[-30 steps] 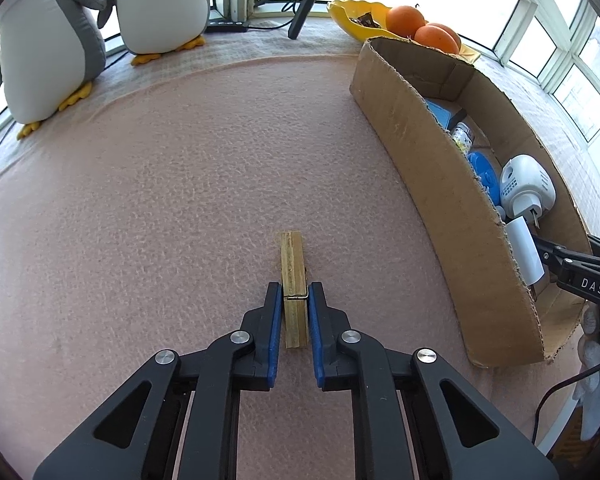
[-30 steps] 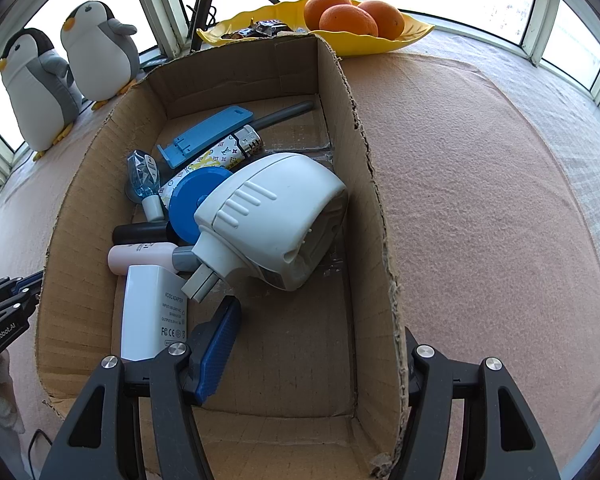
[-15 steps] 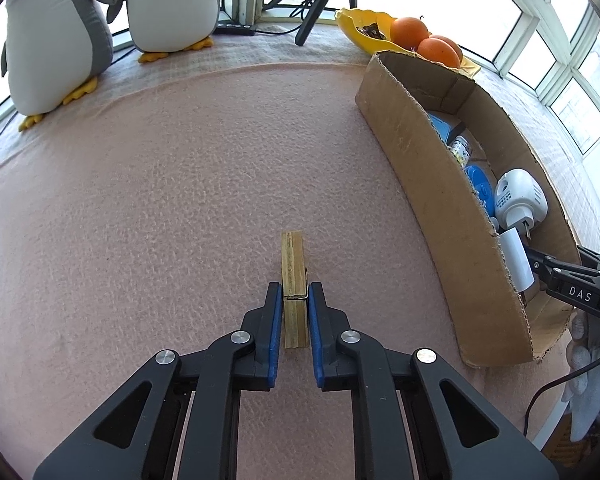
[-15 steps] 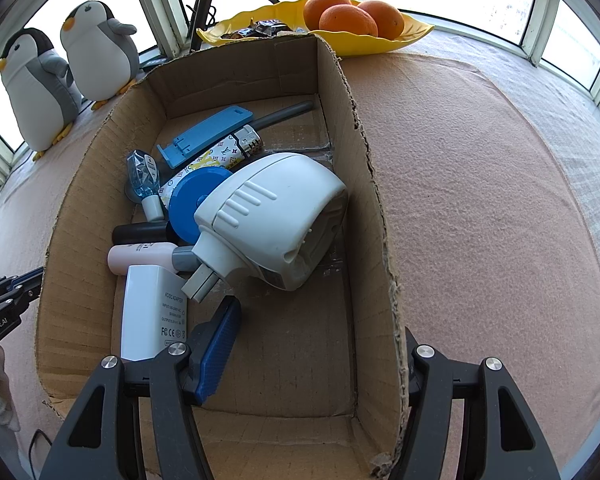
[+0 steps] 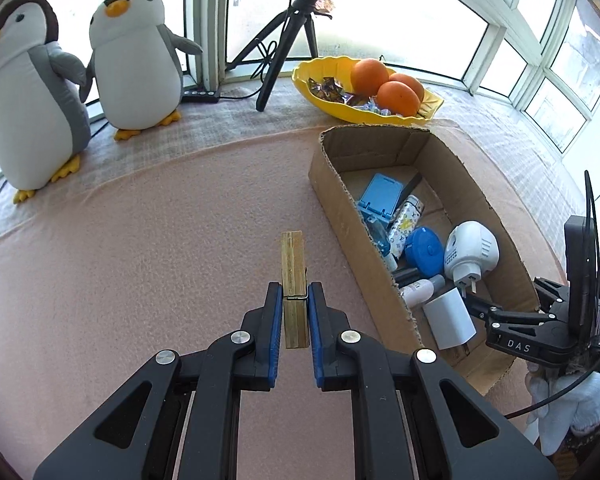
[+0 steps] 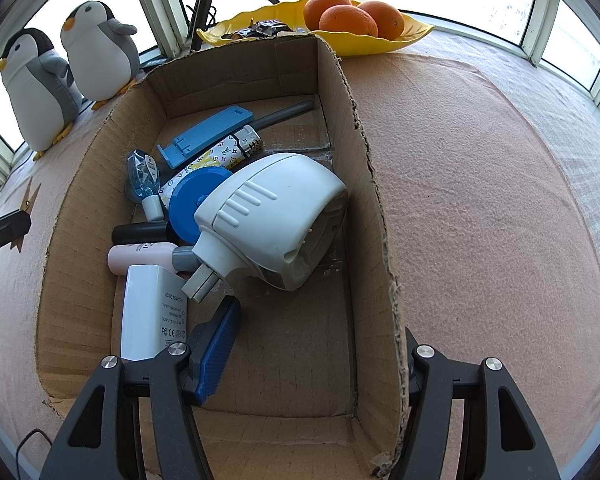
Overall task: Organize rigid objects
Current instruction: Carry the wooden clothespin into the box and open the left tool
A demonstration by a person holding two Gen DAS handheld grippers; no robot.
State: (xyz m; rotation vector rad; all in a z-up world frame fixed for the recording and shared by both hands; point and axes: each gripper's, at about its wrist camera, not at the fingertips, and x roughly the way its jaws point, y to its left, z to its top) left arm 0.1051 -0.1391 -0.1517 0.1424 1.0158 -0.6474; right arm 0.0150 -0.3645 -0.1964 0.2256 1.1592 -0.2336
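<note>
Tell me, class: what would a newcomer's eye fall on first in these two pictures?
Probably the wooden clothespin pinched in the left gripper above the pink cloth. Next, the cardboard box crowded with small items, the big white plug-in device foremost, with the right gripper open astride its right wall.

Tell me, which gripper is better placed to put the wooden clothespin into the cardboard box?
Left. The left gripper is already shut on the wooden clothespin, beside the cardboard box. The right gripper is open, holds nothing and straddles the box's wall.
</note>
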